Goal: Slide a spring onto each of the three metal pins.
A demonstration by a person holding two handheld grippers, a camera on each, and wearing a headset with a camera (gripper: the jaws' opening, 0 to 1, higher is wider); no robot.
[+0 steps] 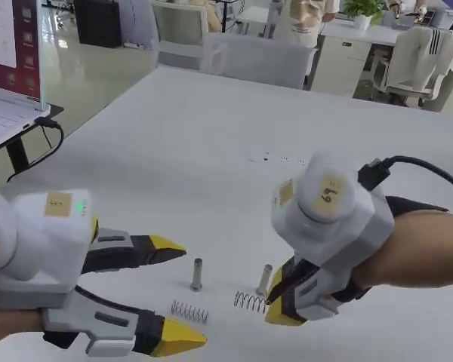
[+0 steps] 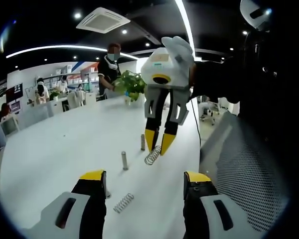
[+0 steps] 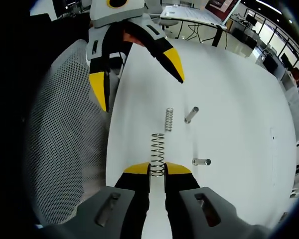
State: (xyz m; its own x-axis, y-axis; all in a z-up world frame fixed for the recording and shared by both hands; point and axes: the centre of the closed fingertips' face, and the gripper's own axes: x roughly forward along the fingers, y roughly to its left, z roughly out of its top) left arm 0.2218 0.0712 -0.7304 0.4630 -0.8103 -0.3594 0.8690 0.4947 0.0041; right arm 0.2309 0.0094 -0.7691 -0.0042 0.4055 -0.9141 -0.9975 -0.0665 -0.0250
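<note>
Glossy metal pin point(image 1: 197, 274), wire spring point(image 1: 250, 302), matt table point(image 1: 211, 136)

Three cameras on one patch of white table point(image 1: 211, 121).
The head view looks down from close above; the gripper views sit low and face each other; all three share the loose spring point(image 1: 189, 311) and the pin point(image 1: 197, 274) beside it.

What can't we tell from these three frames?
Head view: where the right gripper pinches the held spring; its body covers the contact.
Head view: whether that spring touches the pin beside it; too small.
Head view: laptop, cut off by the left edge; screen text too small.
Head view: whether a third pin stands under the left gripper, which blocks that spot.
</note>
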